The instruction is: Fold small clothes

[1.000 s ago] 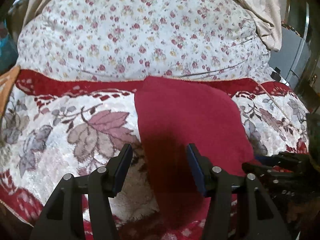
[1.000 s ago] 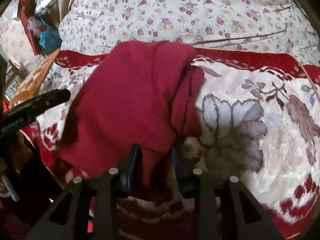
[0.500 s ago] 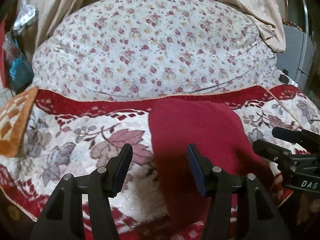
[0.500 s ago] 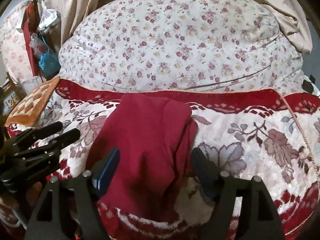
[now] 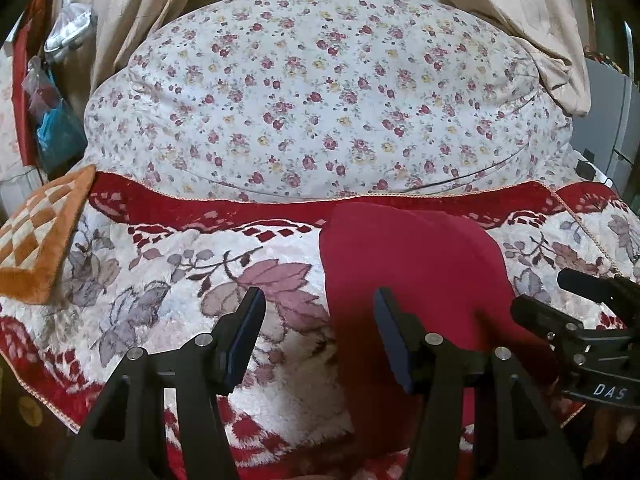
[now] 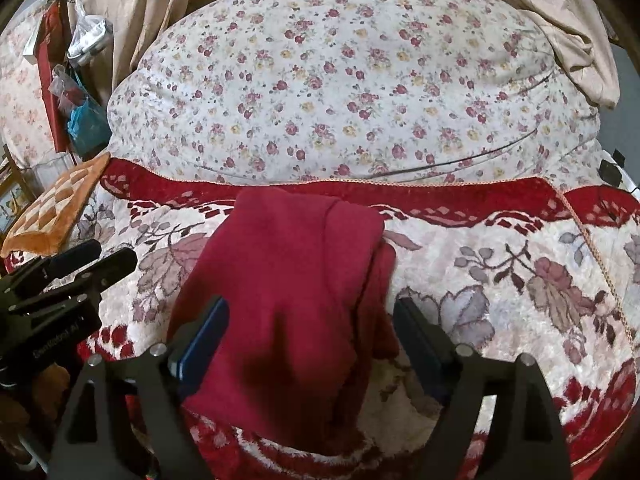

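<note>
I have both tools hovering clear of the cloth: the left hand-held gripper [image 5: 320, 336] stands released, its jaws spread over the left edge of the dark red garment [image 6: 296, 280], and the right hand-held gripper [image 6: 308, 336] is likewise released, its jaws wide on either side of the garment's near end without pinching it. The garment lies on the bed, on the floral red-bordered blanket [image 6: 500, 280], its far end just at the blanket's far red border below the flowered quilt [image 6: 340, 80]. It looks to me already folded once lengthwise, with a doubled layer running along its right side, so I judge one fold set down and another still to make. Next I would want to lower a tool onto the near edge, clench on both layers together, and carry that edge toward the far border to halve the length. The plush blanket may drag the lower layer, so I would lift cleanly before travelling.
</note>
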The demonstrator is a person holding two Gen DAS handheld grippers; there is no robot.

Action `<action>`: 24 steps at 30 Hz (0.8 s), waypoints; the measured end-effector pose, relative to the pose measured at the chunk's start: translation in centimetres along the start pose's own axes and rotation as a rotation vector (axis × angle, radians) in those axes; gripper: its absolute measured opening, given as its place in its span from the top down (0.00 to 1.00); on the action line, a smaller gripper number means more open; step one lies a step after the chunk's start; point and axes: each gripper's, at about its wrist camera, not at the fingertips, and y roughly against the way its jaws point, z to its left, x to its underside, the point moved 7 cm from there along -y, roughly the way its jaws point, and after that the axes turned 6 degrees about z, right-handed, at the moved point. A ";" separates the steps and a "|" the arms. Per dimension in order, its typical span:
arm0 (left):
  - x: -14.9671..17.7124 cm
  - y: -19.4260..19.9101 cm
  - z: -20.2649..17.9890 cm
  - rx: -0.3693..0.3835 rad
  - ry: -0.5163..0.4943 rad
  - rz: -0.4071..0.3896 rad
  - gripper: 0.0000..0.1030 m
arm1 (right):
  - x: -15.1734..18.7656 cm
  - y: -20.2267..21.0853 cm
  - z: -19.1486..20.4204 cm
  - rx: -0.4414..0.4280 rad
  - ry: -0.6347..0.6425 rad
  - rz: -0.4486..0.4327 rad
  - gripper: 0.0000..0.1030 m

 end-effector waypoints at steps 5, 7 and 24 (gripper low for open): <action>0.0 0.0 0.0 -0.003 -0.003 -0.001 0.67 | 0.0 -0.2 0.1 -0.004 0.006 0.005 0.15; -0.1 0.0 0.0 -0.003 -0.003 0.000 0.67 | 0.0 -0.3 0.1 -0.002 0.005 0.004 0.15; -0.4 -0.9 -0.1 0.000 -0.015 0.010 0.67 | 0.0 -1.6 0.2 -0.009 -0.003 0.035 0.15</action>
